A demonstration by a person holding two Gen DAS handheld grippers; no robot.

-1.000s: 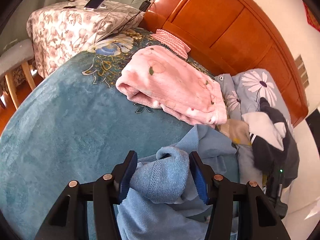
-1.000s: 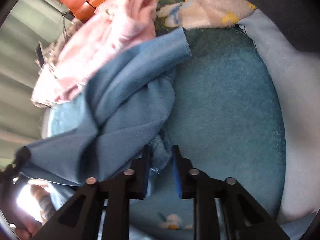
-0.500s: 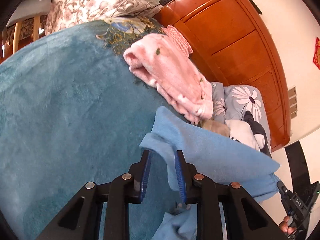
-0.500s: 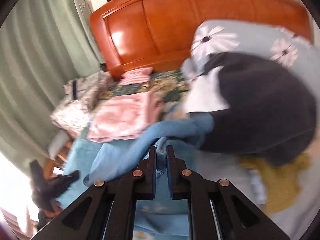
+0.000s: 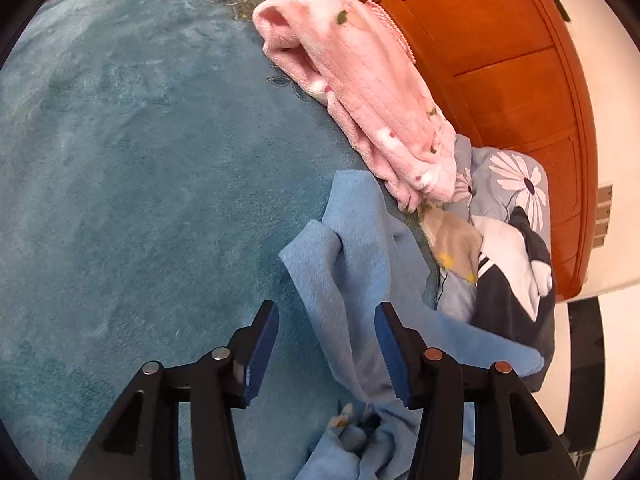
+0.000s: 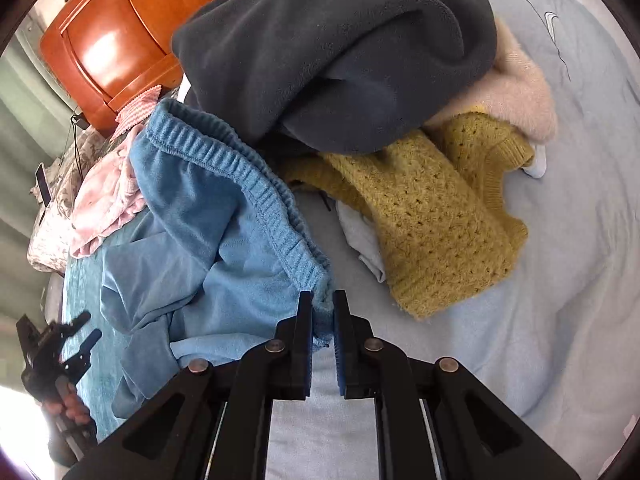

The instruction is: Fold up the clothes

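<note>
A light blue garment [image 6: 192, 220] lies crumpled on the teal blanket [image 5: 132, 168]. My right gripper [image 6: 322, 312] is shut on the corner of its ribbed hem. In the left wrist view the same garment [image 5: 356, 264] lies in loose folds, and my left gripper [image 5: 326, 340] is open with a fold of the cloth between its fingers, not pinched. The left gripper also shows small at the left edge of the right wrist view [image 6: 76, 332].
A folded pink fleece [image 5: 360, 92] lies by the wooden headboard [image 5: 500, 60]. A dark navy fleece [image 6: 328, 52], a yellow knit sweater [image 6: 432, 208] and a pale pink fluffy piece [image 6: 516, 92] are piled on the light blue sheet [image 6: 560, 280].
My left gripper has opened and let go of the blue garment, which has dropped onto the blanket. My right gripper has carried the hem toward the pile and stays shut on it.
</note>
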